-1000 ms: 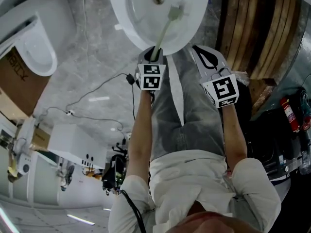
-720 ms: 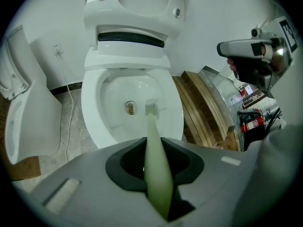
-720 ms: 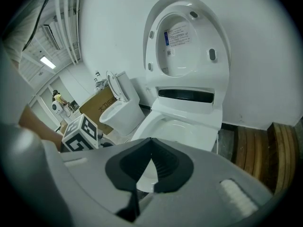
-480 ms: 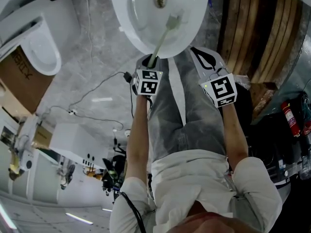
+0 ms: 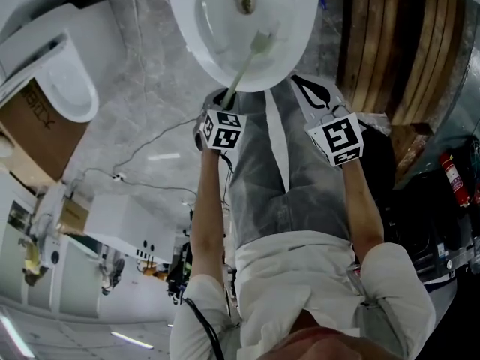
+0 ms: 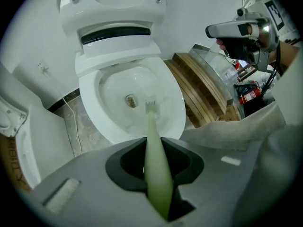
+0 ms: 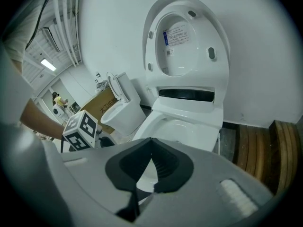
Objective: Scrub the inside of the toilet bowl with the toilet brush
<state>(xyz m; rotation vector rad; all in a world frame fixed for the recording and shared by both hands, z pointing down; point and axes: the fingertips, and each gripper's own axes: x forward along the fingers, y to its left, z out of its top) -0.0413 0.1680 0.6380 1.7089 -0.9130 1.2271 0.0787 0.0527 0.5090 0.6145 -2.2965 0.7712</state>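
The white toilet bowl (image 5: 296, 47) stands at the top of the head view with its lid raised (image 7: 187, 37). My left gripper (image 5: 229, 96) is shut on the pale green handle of the toilet brush (image 5: 244, 70). The handle runs out between the jaws (image 6: 158, 162) into the bowl (image 6: 94, 122). The brush head (image 6: 150, 107) rests on the inner wall just right of the drain (image 6: 130, 100). My right gripper (image 5: 322, 96) hovers to the right of the bowl, over the person's legs. It is shut and holds nothing (image 7: 150, 167).
A stack of wooden planks (image 5: 390, 43) leans to the right of the toilet. A second toilet (image 5: 52, 73) and a cardboard box (image 5: 26, 137) stand at the left. A cable (image 5: 150, 137) trails over the grey floor. A red fire extinguisher (image 5: 454, 178) is at the far right.
The brush head has slid back from beside the drain toward the bowl's near wall. My left gripper has drifted a little left and back. The right gripper has hardly moved.
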